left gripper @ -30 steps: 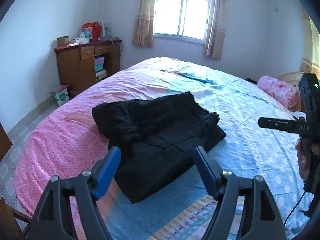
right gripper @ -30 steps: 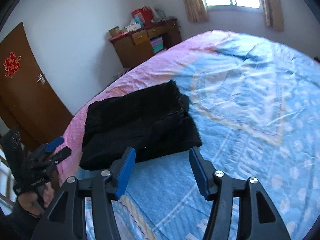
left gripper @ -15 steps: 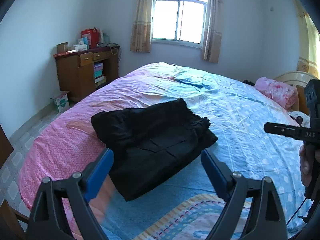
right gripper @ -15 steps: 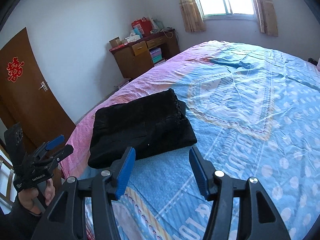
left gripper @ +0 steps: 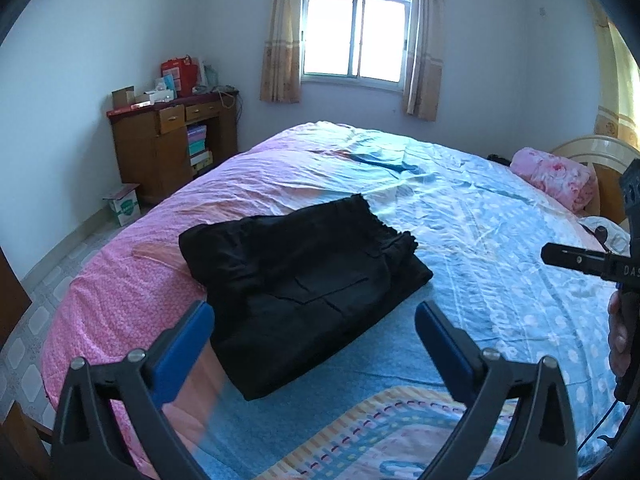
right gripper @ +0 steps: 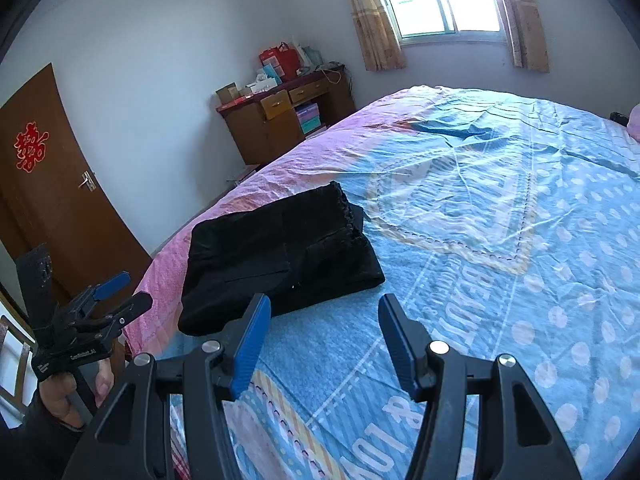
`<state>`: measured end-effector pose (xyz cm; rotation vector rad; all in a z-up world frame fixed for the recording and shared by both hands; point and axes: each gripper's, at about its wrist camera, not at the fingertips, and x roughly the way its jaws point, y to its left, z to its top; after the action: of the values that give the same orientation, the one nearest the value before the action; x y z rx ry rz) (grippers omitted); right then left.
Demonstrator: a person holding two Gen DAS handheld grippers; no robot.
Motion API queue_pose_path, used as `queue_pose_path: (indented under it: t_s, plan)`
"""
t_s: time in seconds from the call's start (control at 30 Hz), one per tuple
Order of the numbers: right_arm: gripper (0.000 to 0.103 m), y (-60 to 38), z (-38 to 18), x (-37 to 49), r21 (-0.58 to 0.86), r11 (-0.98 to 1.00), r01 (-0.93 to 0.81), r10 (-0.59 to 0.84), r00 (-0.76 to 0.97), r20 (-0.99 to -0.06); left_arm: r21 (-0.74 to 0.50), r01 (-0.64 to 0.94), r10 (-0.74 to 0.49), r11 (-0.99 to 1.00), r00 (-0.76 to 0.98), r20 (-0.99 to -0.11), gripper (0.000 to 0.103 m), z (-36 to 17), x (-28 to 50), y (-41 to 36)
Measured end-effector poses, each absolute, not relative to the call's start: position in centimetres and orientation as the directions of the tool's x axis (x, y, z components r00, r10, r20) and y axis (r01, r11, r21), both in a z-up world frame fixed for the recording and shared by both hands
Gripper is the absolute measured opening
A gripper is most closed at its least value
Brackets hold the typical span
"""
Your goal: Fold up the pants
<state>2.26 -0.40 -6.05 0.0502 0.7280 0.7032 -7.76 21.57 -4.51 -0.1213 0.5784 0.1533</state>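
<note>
The black pants (left gripper: pixel 304 280) lie folded in a neat pile on the bed (left gripper: pixel 480 240), just in front of the left gripper (left gripper: pixel 314 326). That gripper is spread wide and holds nothing. The right gripper (right gripper: pixel 324 320) is spread too, with the pants ahead and a bit to its left.

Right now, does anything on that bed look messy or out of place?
Little stands out. The folded black pants lie in a compact bundle near the edge of the pink-and-blue bedspread, slightly askew, gathered waistband not quite flush. Both grippers hang open, touching nothing.
</note>
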Motion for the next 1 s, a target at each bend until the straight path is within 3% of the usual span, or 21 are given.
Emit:
queue_pose_path:
  t_s: [1.0]
  plan:
    - [0.058,-0.7,-3.6,-0.9,0.208,0.755,-0.622,0.618,0.568,-0.543,0.004,-0.204,0.181,0.979,0.858,-0.480,0.103,0.0,-7.2,21.8]
